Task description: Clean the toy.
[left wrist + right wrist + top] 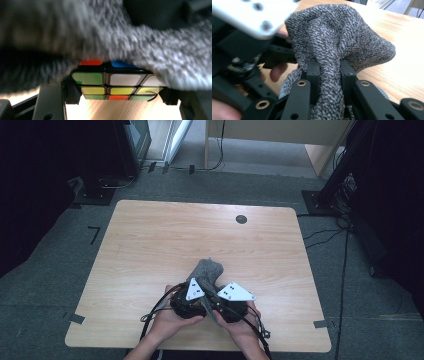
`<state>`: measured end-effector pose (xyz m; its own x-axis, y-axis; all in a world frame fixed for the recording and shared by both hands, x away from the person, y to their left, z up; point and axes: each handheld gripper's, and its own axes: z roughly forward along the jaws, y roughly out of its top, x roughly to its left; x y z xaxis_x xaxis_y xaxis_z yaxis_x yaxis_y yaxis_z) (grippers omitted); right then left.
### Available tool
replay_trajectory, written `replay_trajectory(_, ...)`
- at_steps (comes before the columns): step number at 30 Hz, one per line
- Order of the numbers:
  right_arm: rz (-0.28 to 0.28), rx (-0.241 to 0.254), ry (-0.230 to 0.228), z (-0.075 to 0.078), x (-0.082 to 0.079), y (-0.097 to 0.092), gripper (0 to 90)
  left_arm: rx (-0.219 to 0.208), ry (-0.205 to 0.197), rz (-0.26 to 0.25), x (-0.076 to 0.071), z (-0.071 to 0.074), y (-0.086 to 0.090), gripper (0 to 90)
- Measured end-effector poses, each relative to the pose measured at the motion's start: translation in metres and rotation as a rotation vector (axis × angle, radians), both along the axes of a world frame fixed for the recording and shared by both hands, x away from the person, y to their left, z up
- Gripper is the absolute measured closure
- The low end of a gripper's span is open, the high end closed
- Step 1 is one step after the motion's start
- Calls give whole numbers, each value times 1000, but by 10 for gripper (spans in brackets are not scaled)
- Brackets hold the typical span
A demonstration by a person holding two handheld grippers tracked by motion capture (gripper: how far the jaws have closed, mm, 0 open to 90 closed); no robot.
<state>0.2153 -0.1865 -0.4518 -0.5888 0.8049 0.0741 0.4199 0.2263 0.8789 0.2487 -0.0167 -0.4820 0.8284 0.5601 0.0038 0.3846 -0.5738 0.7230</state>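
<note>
The work in hand was judged to be getting a puzzle cube (117, 86) into, or out of, a grey knitted sock (206, 271); which of the two could not be told. It was judged roughly halfway: part of the cube was covered by the sock, part bare.

Left of the sock, the left gripper (189, 306) was seen clamped on the cube, one jaw at each side of it. The cube hung just under the sock's edge; green, white, yellow, red, orange and blue stickers were noted.

The sock, speckled and bunched, was held above the near middle of the table (150, 235).

Right of it, the right gripper (329, 75) was pinched narrow on a fold of sock.
</note>
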Motion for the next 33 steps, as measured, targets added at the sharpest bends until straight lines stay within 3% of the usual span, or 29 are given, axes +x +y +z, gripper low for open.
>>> replay_trajectory(2, -36, -6, 16, 0, 2, -6, 762, -3, 13, 4, -2, -1, -1, 344)
replay_trajectory(4, -35, -3, 26, 0, -2, -4, 771, -14, 27, 10, -4, -2, -1, 344)
replay_trajectory(6, 30, 4, 25, 3, -8, 2, 771, -35, 36, 21, -6, 0, -1, 344)
replay_trajectory(9, 45, -11, 11, 9, -10, 5, 769, -44, 12, 8, -10, 5, -2, 344)
replay_trajectory(13, -13, 34, 27, 9, -1, -10, 770, -29, -1, 7, -8, 7, -1, 344)
replay_trajectory(19, 50, -9, -2, 15, -9, -2, 766, -45, -16, 12, -9, 11, -1, 344)
replay_trajectory(22, 0, 3, -8, 18, -4, -12, 763, -41, -29, 13, -10, 14, 0, 344)
replay_trajectory(24, 0, 14, 2, 18, -4, -14, 764, -42, -24, 10, -9, 13, 0, 344)
replay_trajectory(25, 4, 13, 1, 18, -5, -13, 764, -44, -20, 8, -9, 13, 0, 343)
replay_trajectory(27, 72, 18, -1, 17, -7, -8, 761, -61, -10, 2, -8, 12, -1, 344)
replay_trajectory(29, 107, -21, -38, 18, -9, -5, 759, -74, -2, -4, -8, 12, -2, 344)
replay_trajectory(33, 56, 10, -27, 19, 0, -19, 759, -77, -12, -12, -10, 15, -2, 344)
